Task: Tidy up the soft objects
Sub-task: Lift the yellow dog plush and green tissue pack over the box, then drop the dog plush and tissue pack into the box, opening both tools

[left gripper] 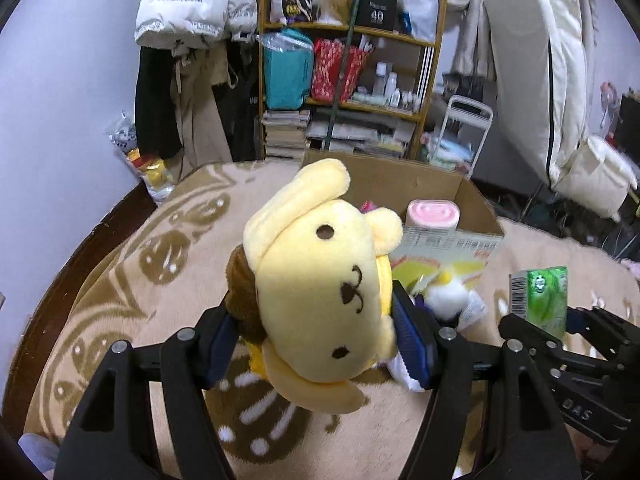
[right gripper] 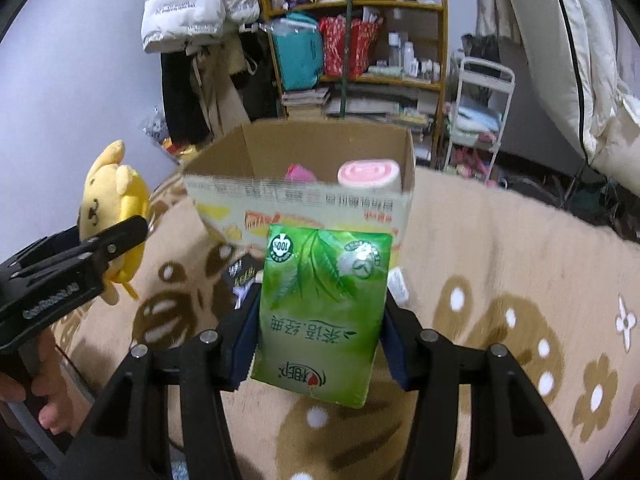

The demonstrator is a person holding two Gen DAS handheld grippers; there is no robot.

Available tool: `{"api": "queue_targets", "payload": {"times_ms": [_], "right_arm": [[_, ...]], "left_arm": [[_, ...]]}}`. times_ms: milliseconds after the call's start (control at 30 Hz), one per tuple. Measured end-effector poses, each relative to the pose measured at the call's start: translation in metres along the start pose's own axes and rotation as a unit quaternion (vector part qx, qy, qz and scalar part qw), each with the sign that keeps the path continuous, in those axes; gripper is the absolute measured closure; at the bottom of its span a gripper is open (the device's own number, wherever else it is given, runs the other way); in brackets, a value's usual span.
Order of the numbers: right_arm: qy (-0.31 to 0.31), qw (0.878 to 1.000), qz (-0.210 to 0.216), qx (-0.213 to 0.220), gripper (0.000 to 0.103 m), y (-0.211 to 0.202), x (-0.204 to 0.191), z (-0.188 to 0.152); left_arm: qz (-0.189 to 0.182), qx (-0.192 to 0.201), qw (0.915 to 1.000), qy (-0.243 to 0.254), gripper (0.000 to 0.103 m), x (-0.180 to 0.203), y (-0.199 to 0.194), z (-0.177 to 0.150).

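Both claws loaded, held above a beige blanket with brown floral pattern (right gripper: 500,264); open brown cardboard box (right gripper: 304,140) stands ahead on it.

Left claw (left gripper: 316,328): pinching the round yellow plush dog toy with a brown cap (left gripper: 320,280). Pads press on the sides of the head, face toward the camera, one long ear pointing up toward the box and the other hanging below the fingers. Toy is clear of the blanket.

Right claw (right gripper: 318,328): pinching the green plastic-wrapped tissue pack (right gripper: 324,312) across its short width. Pack stands upright between the pads, its upper half projecting forward past the fingertips, its top edge overlapping the printed front wall of the box in the right wrist view.

Box contents visible: a pink-and-white cylindrical soft item (right gripper: 368,174) standing at the right, something small and pink (right gripper: 300,172) beside it. Left portion of the box looks free.

Step in hand (judged): carry and drop into the box.
- Lift each load above the front wall before moving forward; the pack's projecting end could catch the rim.
- Release the pack toward the free left portion, not onto the pink cylinder.
- One claw at a time; they sit close, the left just beside the right.
- Plush compresses, so grip may shift; open only once fully over the box.

Small white and dark items lie on the blanket before the box, identity unclear.
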State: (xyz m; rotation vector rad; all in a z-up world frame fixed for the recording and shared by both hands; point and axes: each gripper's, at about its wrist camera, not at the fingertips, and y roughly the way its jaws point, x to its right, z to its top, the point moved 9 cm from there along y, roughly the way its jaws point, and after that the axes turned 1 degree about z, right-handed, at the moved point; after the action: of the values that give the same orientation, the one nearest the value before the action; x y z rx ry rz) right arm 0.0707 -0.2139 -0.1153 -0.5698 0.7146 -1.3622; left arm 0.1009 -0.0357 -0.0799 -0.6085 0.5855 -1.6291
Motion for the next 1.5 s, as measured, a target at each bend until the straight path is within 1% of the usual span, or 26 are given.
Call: {"api": "queue_targets", "payload": {"times_ms": [100,300,400,600,733,800,933,1167,1367,1500], "right_arm": [[0.004,1.000,0.006,0.015,0.046,0.004,0.001,0.020],[0.000,0.999,0.011,0.048,0.046,0.001,0.006,0.057],[-0.007,0.998,0.013,0.061,0.046,0.001,0.007,0.079],[-0.029,0.996,0.005,0.088,0.046,0.011,0.009,0.121],[-0.041,0.994,-0.001,0.103,0.046,0.025,0.012,0.137],[-0.041,0.994,0.002,0.105,0.046,0.035,0.014,0.140],[-0.044,0.993,0.001,0.109,0.046,0.057,0.016,0.133],[-0.052,0.995,0.013,0.089,0.046,0.091,0.020,0.124],[-0.032,0.997,0.027,0.065,0.045,0.109,0.028,0.112],[-0.017,0.997,0.038,0.057,0.044,0.112,0.033,0.107]], "left_arm": [[0.001,0.018,0.9998,0.002,0.035,-0.003,-0.006,0.015],[0.029,0.082,0.9956,0.034,0.035,-0.004,-0.022,0.054],[0.025,0.102,0.9940,0.030,0.035,-0.001,-0.024,0.072],[0.018,0.113,0.9926,0.040,0.035,0.008,-0.004,0.109],[0.016,0.114,0.9920,0.051,0.035,0.014,0.017,0.124],[0.013,0.113,0.9926,0.044,0.035,0.015,0.031,0.123],[0.004,0.084,0.9953,0.047,0.035,0.020,0.063,0.110],[-0.012,0.039,0.9973,0.061,0.034,0.033,0.107,0.094],[-0.006,0.024,0.9979,0.060,0.029,0.032,0.119,0.086],[-0.006,0.010,0.9979,0.064,0.028,0.030,0.121,0.082]]}}
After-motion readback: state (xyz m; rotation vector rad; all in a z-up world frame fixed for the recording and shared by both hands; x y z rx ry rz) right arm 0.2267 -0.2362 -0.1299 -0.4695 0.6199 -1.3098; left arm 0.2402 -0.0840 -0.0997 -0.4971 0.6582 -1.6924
